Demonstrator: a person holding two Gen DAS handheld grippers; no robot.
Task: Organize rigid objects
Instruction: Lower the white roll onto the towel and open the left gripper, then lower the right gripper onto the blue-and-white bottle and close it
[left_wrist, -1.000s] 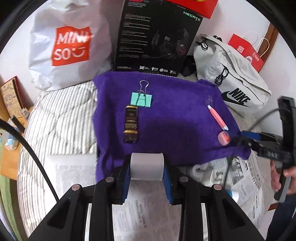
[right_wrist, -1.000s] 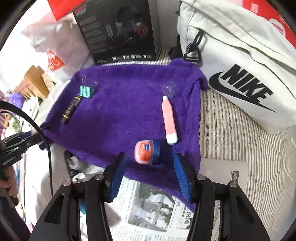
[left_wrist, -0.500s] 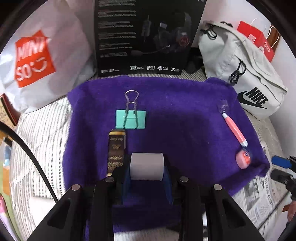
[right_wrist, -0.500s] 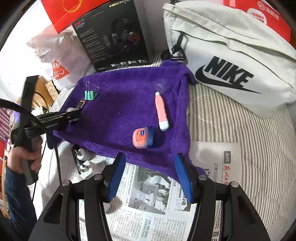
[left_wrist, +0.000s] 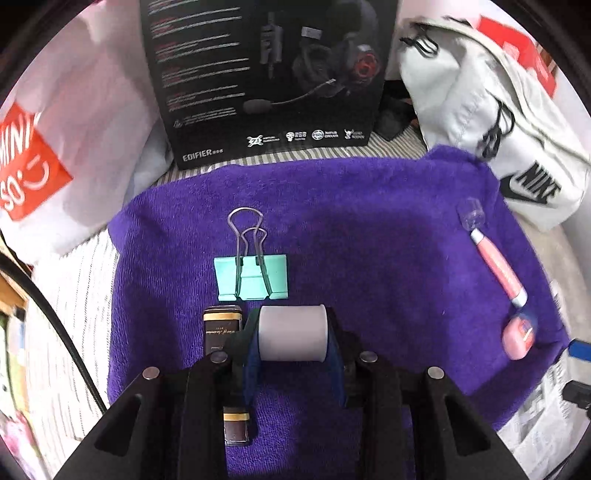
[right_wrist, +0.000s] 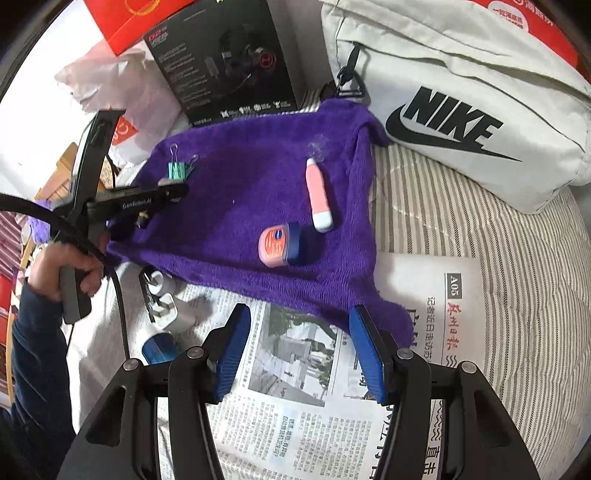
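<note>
Purple towel (left_wrist: 369, 229) is lying below as we are carrying a grey roll (left_wrist: 291, 334) clamped in our left gripper (left_wrist: 293, 354) beside the mint binder clip (left_wrist: 251, 277), likely needing lowering and release next, right gripper (right_wrist: 301, 347) gaping empty.

I see a striped bed (right_wrist: 480, 236) carrying everything. Ahead of my right tongs a purple towel (right_wrist: 258, 192) lies on it, newspaper (right_wrist: 295, 406) directly beneath them, a white Nike bag (right_wrist: 461, 92) ahead to the right, a black headset box (left_wrist: 266, 81) beyond the towel.
</note>
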